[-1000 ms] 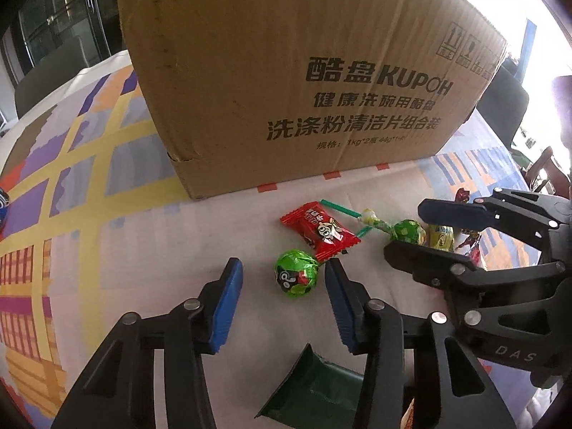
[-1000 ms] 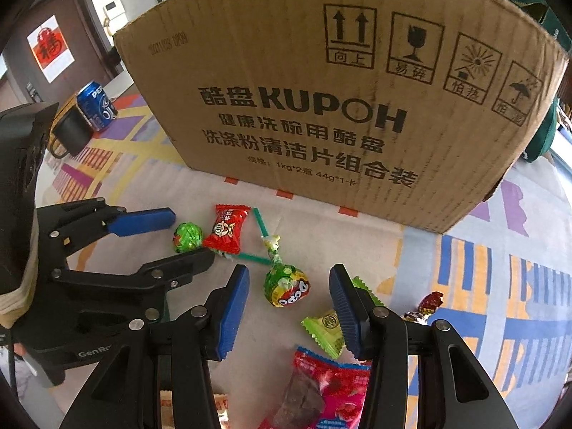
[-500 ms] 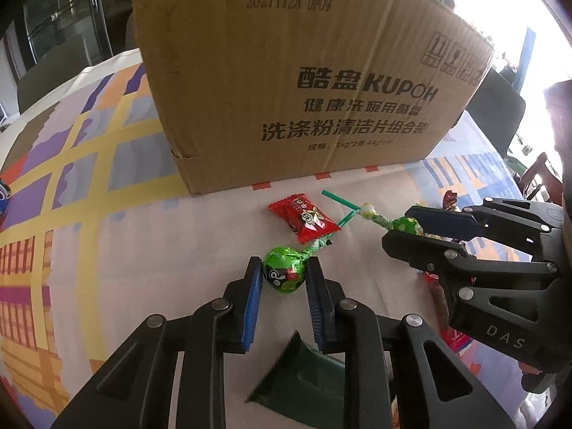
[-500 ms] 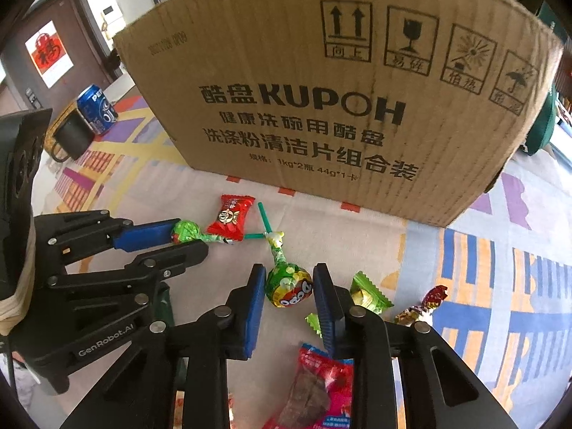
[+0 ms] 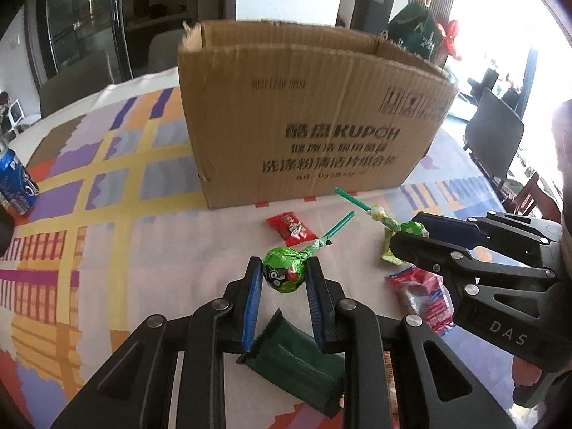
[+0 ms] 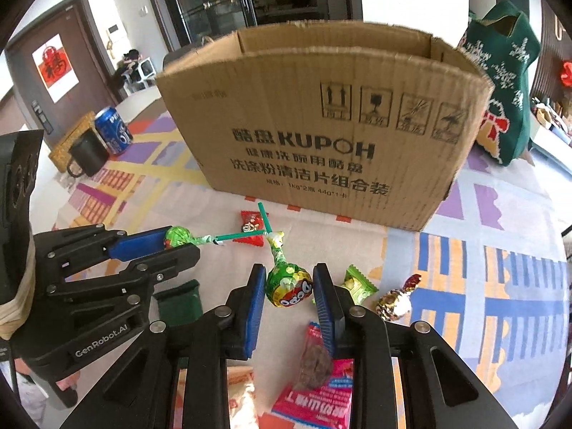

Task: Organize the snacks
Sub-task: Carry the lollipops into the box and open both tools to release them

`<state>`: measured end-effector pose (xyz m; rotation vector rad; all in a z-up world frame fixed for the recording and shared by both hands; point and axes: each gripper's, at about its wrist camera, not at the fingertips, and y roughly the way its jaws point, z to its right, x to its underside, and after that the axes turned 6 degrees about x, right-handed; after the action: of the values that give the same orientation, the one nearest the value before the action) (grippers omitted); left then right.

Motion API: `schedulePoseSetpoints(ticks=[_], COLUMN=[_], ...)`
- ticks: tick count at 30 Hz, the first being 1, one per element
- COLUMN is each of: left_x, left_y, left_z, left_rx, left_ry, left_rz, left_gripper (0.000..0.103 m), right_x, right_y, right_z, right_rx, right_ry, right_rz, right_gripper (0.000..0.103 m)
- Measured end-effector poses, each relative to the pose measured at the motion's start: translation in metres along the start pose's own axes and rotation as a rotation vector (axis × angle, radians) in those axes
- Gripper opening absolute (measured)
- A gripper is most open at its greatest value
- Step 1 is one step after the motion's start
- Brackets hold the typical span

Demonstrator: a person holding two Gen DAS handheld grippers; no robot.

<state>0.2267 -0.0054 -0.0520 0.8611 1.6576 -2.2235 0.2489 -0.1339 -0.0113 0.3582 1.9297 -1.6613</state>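
Tilting steeply downward side by side, left gripper [image 5: 283, 279] and right gripper [image 6: 289, 287] — jaws each clamping 1 lollipop

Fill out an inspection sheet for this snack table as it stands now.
Surface: patterned tablecloth, snacks strewn on it.
Job's things: open cardboard box; red candy; green candy; gold candy; pink packet; dark green packet.
Clutter: blue can, black mug.
Grippers: left gripper shut on a green lollipop; right gripper shut on a second lollipop.
Cables: nothing seen.
Surroundings: green stocking, chairs, glass doors.
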Motion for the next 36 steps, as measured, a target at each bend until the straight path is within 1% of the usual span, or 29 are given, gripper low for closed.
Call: schedulePoseSetpoints(ticks=[9,18,28,36], left_x=[-0.01,-0.035,-0.07,-0.098], left_y=[-0.034,-0.06,-0.079,-0.079], left_z=[0.011,0.016,0.017,0.013], left_rx=[-0.016,-0.042,-0.046,-0.065], left_ry=[0.007,0.01,-0.016,-0.016], left_rz=[0.077,0.157,0.243,0.272], left_gripper=[0.025,0.025,0.025,0.025], right_x=[-0.002,-0.018,-0.048,-0.074], right_y=[-0.039,-0.079,-0.099,-0.103], right_z=[0.005,0.011,0.013,0.022], right_rx=[0.008,0.035,0.041,0.062], right_ry=[0.013,0.029,0.052,0.068], right_rz=[0.089,0.207,0.297,0.333], right_gripper=[0.029,0.029,0.029,0.029])
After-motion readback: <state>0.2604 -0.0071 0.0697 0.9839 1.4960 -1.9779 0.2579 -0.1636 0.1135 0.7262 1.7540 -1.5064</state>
